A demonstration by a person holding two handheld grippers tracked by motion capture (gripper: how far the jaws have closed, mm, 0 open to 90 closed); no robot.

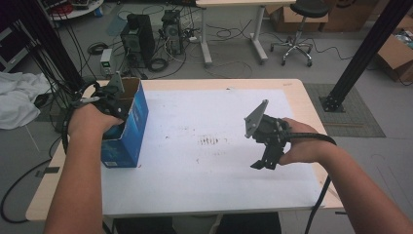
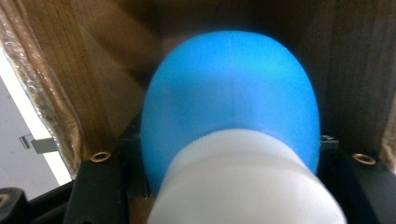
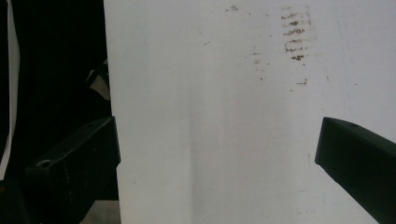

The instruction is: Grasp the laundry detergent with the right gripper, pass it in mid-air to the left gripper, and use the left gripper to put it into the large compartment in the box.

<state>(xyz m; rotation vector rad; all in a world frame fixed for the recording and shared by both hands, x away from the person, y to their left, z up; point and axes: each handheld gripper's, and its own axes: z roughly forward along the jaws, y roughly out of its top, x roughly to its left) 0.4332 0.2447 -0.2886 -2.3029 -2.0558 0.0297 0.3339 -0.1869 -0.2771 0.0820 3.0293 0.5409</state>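
Grey floor strewn with cables (image 1: 229, 33), two computer towers (image 1: 138, 39), a stool (image 1: 298, 29) and cardboard boxes (image 1: 397, 56) beyond the table (image 1: 297, 90).

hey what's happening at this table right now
A person is working with a handheld gripper in each hand. The left gripper is reaching into an open blue cardboard box standing at the left side of the table; inside it, a blue and white rounded object sits between its jaws, which appear closed on it. The right gripper hangs open over the white table mat, holding nothing. Some brownish smudges mark the mat's middle.
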